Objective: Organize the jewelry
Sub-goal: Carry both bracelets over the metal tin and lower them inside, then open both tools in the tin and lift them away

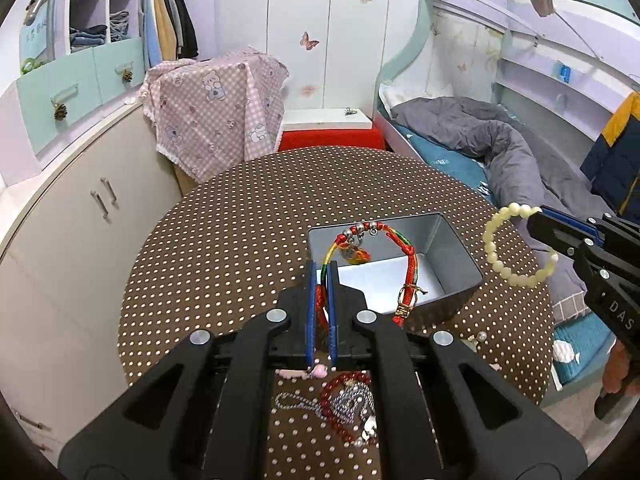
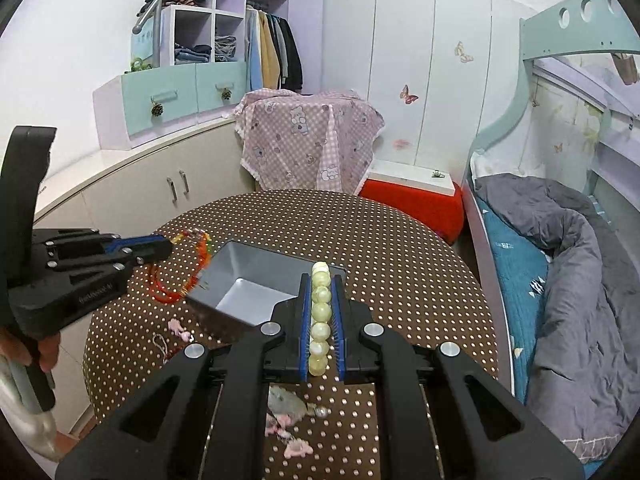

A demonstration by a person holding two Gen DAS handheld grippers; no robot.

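An open silver tin box (image 1: pixel 448 276) stands on the brown polka-dot table (image 1: pixel 224 240); it also shows in the right wrist view (image 2: pixel 240 268). My left gripper (image 1: pixel 323 272) is shut on a red, yellow and green cord bracelet (image 1: pixel 408 248) and holds it above the box's near left edge; this bracelet shows blurred in the right wrist view (image 2: pixel 192 264). My right gripper (image 2: pixel 321 280) is shut on a pale green bead bracelet (image 2: pixel 321 312), held in the air right of the box (image 1: pixel 516 244).
Loose jewelry lies near the table's front edge: a dark red bead bracelet (image 1: pixel 340 412), a silver chain (image 1: pixel 296 400), pink pieces (image 2: pixel 298 446) and a pearl (image 2: pixel 322 412). A bed (image 2: pixel 560 280) stands right, cabinets (image 1: pixel 80 208) left, a red stool (image 1: pixel 332 140) behind the table.
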